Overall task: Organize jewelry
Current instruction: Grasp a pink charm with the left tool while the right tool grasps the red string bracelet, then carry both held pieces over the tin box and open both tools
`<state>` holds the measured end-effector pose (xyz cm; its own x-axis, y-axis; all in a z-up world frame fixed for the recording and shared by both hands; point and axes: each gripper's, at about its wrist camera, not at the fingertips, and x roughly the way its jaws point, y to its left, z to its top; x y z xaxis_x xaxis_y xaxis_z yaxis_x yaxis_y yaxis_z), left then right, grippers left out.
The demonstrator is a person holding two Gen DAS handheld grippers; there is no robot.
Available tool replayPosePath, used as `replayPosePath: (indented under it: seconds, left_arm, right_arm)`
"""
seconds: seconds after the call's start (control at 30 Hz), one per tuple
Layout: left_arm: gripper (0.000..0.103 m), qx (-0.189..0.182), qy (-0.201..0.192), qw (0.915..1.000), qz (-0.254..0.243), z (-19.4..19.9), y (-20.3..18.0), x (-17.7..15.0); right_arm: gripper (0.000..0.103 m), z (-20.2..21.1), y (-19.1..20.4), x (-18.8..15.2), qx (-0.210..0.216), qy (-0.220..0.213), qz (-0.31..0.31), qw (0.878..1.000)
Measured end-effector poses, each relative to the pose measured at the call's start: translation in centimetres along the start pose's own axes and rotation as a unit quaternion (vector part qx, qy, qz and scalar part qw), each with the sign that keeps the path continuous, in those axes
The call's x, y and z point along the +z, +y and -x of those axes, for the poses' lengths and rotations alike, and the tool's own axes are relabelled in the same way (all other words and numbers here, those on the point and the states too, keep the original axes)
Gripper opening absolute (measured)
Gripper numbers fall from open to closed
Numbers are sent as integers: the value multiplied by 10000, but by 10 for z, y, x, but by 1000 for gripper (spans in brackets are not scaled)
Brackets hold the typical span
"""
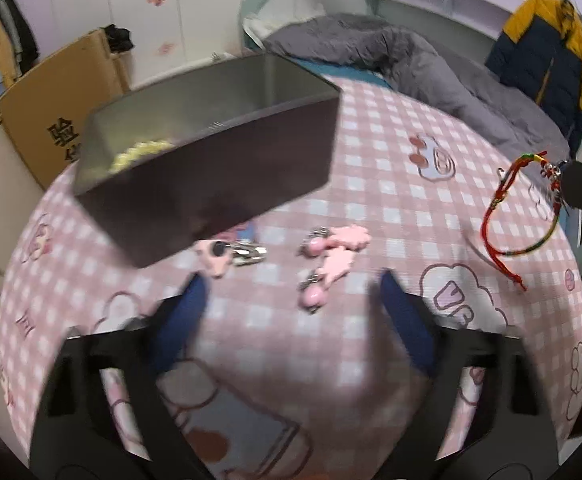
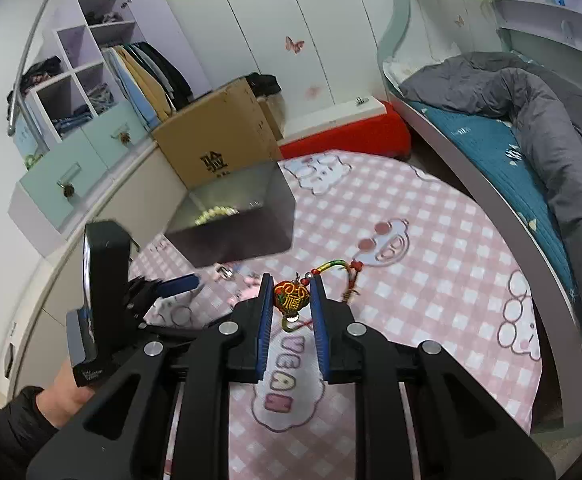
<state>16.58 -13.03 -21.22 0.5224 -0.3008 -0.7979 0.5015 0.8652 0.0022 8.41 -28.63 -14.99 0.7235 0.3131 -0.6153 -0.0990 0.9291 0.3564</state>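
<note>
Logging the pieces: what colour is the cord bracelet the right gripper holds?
Mostly red, with green and yellow stretches on the bracelet; clearest in the left wrist view.

Pink checked tablecloth [image 2: 431, 280]; cardboard box [image 2: 215, 136] at 11 o'clock; grey duvet [image 2: 551, 120] at 2 o'clock; yellow-and-navy jacket [image 1: 551, 56] hanging at 2 o'clock.

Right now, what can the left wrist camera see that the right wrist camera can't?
Only the left wrist view shows the yellow and navy jacket hanging up and the whole red cord bracelet dangling. Only the right wrist view shows the embroidered charm pinched in the right gripper, plus the cubby shelves. Both show the dark box with the yellow beads, the pink hair clips and the gray duvet.
</note>
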Motion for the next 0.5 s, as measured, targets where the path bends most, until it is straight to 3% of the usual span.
replayPosePath:
  seconds: [0.03,0.07,0.1,0.13,0.3,0.5]
  left_arm:
    - [51,-38,-91,9999,-17,1,-2,0]
    - [45,-138,-106,9998,-29,2,-4,1]
    - [25,-226,-93,9997,-44,4,-5,2]
    - [18,-328,-76,9994,-8,5,-5,2]
    - [18,-558,-101,9979,315,19,11,-9]
    - [17,-543,-248,9959,676,49,39,-24]
  right_arm:
    - [17,0,-1,-1,3,12,-5,10000]
    - [17,0,0,-1,-2,21,7,10000]
    - [17,1,-1,-1,-9,22,27,10000]
    - [17,2,0,0,-8,17,43,10000]
    - [17,3,8,6,26,-28,177,9998]
    - [17,4,23,19,164,-80,429,9989]
